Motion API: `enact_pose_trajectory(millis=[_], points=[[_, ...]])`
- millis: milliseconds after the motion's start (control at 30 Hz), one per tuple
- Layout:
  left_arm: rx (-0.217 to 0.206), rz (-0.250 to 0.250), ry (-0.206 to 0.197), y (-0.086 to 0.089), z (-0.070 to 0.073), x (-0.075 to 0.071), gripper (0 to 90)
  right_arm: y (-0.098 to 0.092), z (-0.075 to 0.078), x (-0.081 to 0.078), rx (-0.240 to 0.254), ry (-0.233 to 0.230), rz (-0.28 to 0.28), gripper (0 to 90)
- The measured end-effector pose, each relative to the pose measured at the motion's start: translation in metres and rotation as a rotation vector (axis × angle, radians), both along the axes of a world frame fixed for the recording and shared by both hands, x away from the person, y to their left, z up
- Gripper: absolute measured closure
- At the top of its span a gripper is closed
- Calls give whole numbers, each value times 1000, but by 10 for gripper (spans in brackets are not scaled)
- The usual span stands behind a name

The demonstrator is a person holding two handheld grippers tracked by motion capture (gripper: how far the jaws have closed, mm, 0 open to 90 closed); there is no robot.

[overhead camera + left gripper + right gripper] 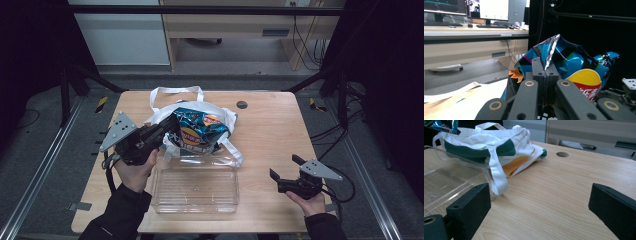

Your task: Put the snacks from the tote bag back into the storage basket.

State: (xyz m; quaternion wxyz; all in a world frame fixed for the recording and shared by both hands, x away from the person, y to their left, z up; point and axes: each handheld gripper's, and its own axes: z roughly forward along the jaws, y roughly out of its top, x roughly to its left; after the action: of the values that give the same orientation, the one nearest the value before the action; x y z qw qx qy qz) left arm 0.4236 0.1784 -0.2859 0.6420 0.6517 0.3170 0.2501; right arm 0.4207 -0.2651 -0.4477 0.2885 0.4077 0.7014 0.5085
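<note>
Crinkled blue foil crisp bag [199, 129] with a red-and-yellow logo hangs above the white cloth tote bag [227, 117] with green trim at the far middle of the pale wooden table [270, 135], clear of the tabletop. Its upper left corner is pinched in the left gripper [172, 131], whose two black jaws are pressed together on the silver-edged seam, as the left gripper view shows close up [545, 75]; the rest of the crisp bag [579, 72] swells out beyond and to the right of the jaws there. The person's left hand [136, 170] holds that gripper from below, at the left of the table. Just in front of the tote bag lies a clear rectangular plastic box [196, 189], open at the top and with nothing inside it. The right gripper [284, 172] sits low over the table's right side, well apart from the crisp bag, its jaws spread wide with only bare wood between them. In the right gripper view the tote bag [486, 142] lies slumped beyond the box's clear wall [456, 180], one white strap trailing onto the wood.
</note>
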Motion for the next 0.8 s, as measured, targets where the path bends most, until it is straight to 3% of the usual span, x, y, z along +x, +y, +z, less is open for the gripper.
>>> enact_pose_trajectory(millis=[433, 800], points=[[53, -4, 30, -3, -7, -30, 899, 0, 1, -2, -2, -2, -5, 47], [72, 20, 103, 5, -28, -45, 898, 0, 1, -4, -2, -5, -7, 48]])
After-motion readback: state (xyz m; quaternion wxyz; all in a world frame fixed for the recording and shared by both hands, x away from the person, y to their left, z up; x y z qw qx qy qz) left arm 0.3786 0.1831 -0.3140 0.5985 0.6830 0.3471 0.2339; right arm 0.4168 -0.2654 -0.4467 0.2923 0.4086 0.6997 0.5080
